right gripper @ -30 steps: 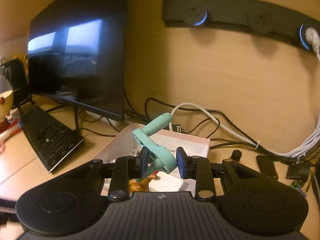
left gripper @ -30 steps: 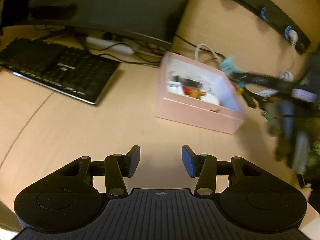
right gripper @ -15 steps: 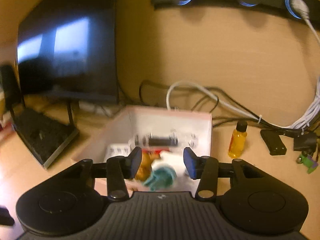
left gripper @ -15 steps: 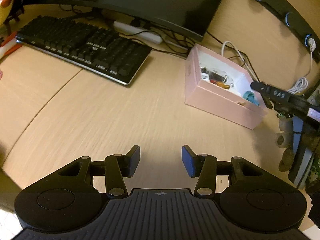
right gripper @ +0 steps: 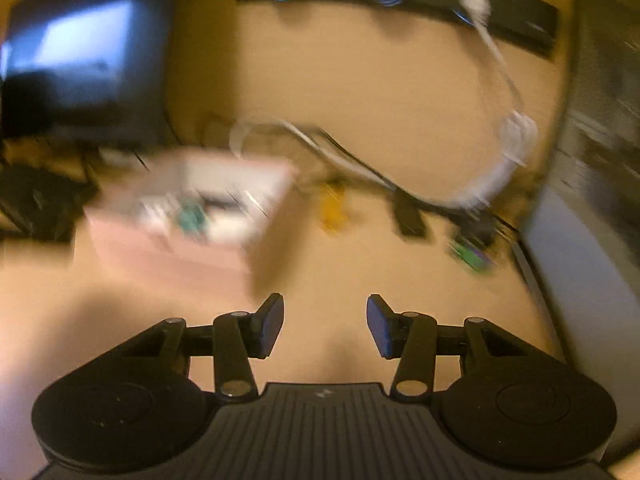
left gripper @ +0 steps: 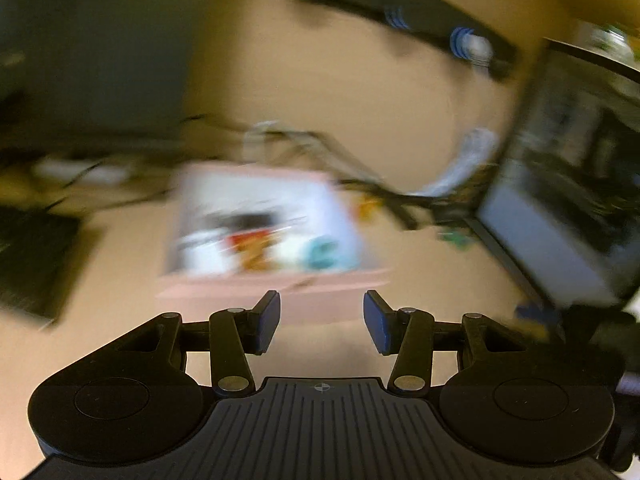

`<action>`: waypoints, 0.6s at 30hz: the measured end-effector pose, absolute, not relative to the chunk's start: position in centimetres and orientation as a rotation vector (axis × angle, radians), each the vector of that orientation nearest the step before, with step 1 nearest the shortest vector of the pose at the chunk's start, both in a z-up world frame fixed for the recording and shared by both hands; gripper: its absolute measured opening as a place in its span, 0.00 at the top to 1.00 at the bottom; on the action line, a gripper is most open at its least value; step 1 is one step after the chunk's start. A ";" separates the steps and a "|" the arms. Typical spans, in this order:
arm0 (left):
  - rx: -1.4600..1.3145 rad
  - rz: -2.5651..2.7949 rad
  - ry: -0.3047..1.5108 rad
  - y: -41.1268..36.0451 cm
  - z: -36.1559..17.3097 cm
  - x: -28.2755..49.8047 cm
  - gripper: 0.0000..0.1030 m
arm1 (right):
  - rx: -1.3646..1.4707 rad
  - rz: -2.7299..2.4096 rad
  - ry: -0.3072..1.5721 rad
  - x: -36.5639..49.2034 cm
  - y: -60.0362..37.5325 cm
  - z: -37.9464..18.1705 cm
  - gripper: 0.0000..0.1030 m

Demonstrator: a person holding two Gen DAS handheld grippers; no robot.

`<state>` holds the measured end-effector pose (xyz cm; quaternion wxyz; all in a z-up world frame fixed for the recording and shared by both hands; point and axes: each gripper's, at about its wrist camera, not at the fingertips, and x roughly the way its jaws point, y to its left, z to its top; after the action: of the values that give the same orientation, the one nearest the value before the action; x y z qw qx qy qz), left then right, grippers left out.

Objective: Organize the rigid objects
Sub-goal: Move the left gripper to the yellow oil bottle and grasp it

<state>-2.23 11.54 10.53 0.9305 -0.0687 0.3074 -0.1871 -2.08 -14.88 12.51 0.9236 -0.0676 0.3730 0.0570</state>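
Both views are motion-blurred. A pink box [left gripper: 280,296] stands on the wooden desk and holds small items, among them a teal object [left gripper: 324,254] near its right end. The box shows at the left of the right wrist view [right gripper: 160,252], with the teal object [right gripper: 190,216] inside. My left gripper [left gripper: 322,322] is open and empty just in front of the box. My right gripper [right gripper: 325,326] is open and empty, to the right of the box. A small yellow bottle [right gripper: 334,210] stands on the desk right of the box.
A monitor [right gripper: 80,60] and keyboard [left gripper: 32,256] are at the left. Cables [right gripper: 360,164] run along the back wall under a black socket strip [right gripper: 400,0]. A black rectangular item [right gripper: 408,212], a green-purple item [right gripper: 472,256] and a dark case [right gripper: 600,160] are at the right.
The teal object left my right gripper and now lies in the box. My right gripper opened and drew back to the right. My left gripper swung close to the box's front.
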 end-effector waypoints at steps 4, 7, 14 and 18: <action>-0.150 -0.520 0.662 8.3 10.1 2.0 0.50 | -0.079 0.015 0.893 -4.6 -20.0 10.5 0.55; -0.185 -0.473 0.740 7.8 9.0 5.6 0.51 | -0.034 -0.034 0.939 -5.5 -22.1 9.6 0.55; -0.261 -0.334 0.835 10.4 6.3 10.2 0.51 | 0.010 -0.049 0.962 -6.2 -23.8 8.6 0.55; -0.268 -0.188 0.823 12.8 6.4 10.9 0.51 | 0.038 -0.053 0.976 -6.3 -24.1 7.7 0.55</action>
<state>10.93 12.81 6.35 0.9034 -0.1298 0.3983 -0.0911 -6.35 -24.13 7.65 0.8827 0.0184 0.4689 -0.0254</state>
